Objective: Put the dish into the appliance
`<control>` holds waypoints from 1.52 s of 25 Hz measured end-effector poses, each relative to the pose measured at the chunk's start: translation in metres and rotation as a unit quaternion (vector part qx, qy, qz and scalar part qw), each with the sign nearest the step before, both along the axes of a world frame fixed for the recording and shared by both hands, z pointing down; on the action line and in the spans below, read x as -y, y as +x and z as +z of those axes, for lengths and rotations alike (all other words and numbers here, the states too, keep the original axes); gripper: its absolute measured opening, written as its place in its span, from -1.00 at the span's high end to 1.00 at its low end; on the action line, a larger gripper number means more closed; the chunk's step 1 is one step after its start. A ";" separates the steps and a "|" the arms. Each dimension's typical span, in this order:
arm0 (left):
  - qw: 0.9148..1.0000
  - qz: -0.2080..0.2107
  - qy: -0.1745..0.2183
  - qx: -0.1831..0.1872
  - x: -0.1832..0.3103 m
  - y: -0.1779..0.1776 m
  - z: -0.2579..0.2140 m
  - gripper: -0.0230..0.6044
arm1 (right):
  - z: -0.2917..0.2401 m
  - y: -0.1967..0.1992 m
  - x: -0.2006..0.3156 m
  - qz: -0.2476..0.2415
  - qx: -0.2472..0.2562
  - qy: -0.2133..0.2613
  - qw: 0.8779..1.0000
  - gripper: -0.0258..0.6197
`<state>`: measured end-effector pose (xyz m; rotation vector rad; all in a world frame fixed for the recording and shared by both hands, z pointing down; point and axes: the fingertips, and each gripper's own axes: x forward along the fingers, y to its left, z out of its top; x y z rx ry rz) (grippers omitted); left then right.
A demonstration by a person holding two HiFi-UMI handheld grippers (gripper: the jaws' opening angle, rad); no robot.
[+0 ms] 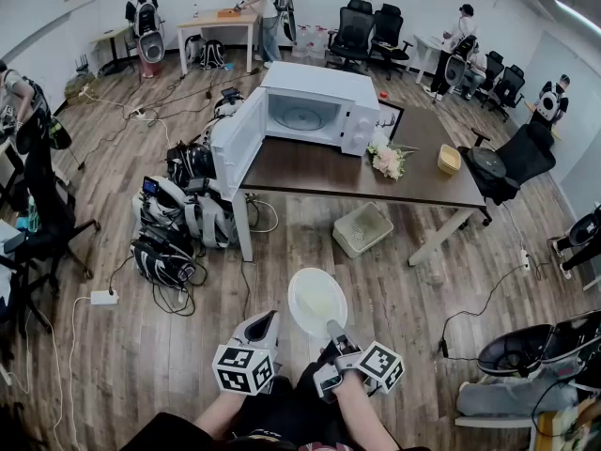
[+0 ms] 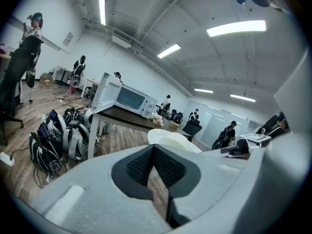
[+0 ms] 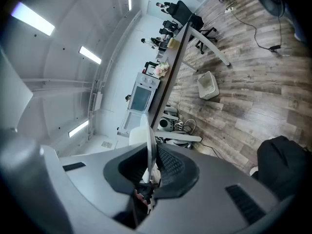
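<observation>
A white dish (image 1: 316,302) hangs over the wooden floor in front of me, with my right gripper (image 1: 332,329) shut on its near rim. In the right gripper view the dish (image 3: 148,136) stands edge-on, pinched between the dark pads (image 3: 168,165). My left gripper (image 1: 266,319) is beside it to the left, shut and empty; its pads (image 2: 141,165) meet, and the dish (image 2: 170,139) shows beyond them. The white microwave (image 1: 315,111) stands on the brown table (image 1: 319,172) ahead with its door (image 1: 237,139) swung open to the left. It also shows as the microwave (image 2: 127,98) and the microwave (image 3: 140,99).
On the table right of the microwave lie a bunch of flowers (image 1: 387,158) and a yellow bowl (image 1: 450,159). A white basket (image 1: 362,228) sits under the table. Backpacks (image 1: 178,224) and cables crowd the floor at the left. Office chairs and people stand around the room.
</observation>
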<state>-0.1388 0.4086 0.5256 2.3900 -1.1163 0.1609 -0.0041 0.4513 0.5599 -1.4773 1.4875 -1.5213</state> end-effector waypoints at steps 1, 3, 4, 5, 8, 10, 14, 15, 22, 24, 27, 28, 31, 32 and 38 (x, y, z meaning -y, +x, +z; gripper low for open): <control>1.000 0.004 0.003 0.001 0.003 0.002 -0.001 0.90 | -0.001 0.001 0.004 0.000 -0.004 0.001 1.000 0.77; 1.000 0.009 0.004 -0.001 0.006 0.003 -0.003 0.90 | -0.003 0.001 0.010 -0.002 -0.012 0.002 1.000 0.77; 1.000 0.009 0.001 -0.003 0.007 0.002 -0.002 0.90 | -0.004 0.000 0.012 -0.003 -0.015 0.004 1.000 0.76; 1.000 0.008 -0.002 -0.004 0.008 0.002 -0.001 0.90 | -0.005 -0.001 0.014 -0.006 -0.016 0.006 1.000 0.76; 1.000 0.005 -0.003 0.000 0.014 0.001 0.000 0.90 | -0.009 -0.001 0.025 -0.010 -0.009 0.018 1.000 0.76; 1.000 0.003 -0.001 0.002 0.023 0.001 -0.001 0.90 | -0.010 -0.001 0.037 -0.011 -0.004 0.023 1.000 0.76; 1.000 -0.007 -0.004 0.004 0.042 0.003 0.000 0.90 | -0.005 0.005 0.060 -0.017 0.001 0.021 1.000 0.76; 1.000 -0.012 -0.006 0.004 0.047 0.003 0.001 0.90 | -0.003 0.008 0.066 -0.019 0.003 0.019 1.000 0.76; 0.999 -0.050 -0.008 0.012 0.092 0.014 0.000 0.90 | 0.003 0.032 0.120 -0.043 0.002 0.014 0.999 0.75; 0.998 -0.060 -0.010 0.013 0.107 0.020 0.002 0.90 | 0.003 0.040 0.136 -0.050 0.003 0.014 0.999 0.75; 0.997 -0.073 -0.009 0.010 0.132 0.033 0.001 0.90 | -0.002 0.052 0.162 -0.063 0.000 0.019 0.998 0.75; 0.997 -0.076 -0.009 0.009 0.139 0.038 0.000 0.90 | -0.004 0.057 0.170 -0.066 0.000 0.020 0.998 0.75; 0.997 -0.081 -0.011 0.009 0.159 0.058 0.003 0.90 | -0.005 0.073 0.191 -0.072 0.002 0.022 0.997 0.75; 0.996 -0.082 -0.012 0.009 0.165 0.065 0.004 0.90 | -0.004 0.079 0.197 -0.075 0.001 0.021 0.997 0.75; 0.994 -0.107 -0.005 0.018 0.194 0.096 0.004 0.90 | 0.003 0.110 0.226 -0.094 -0.006 0.010 0.995 0.75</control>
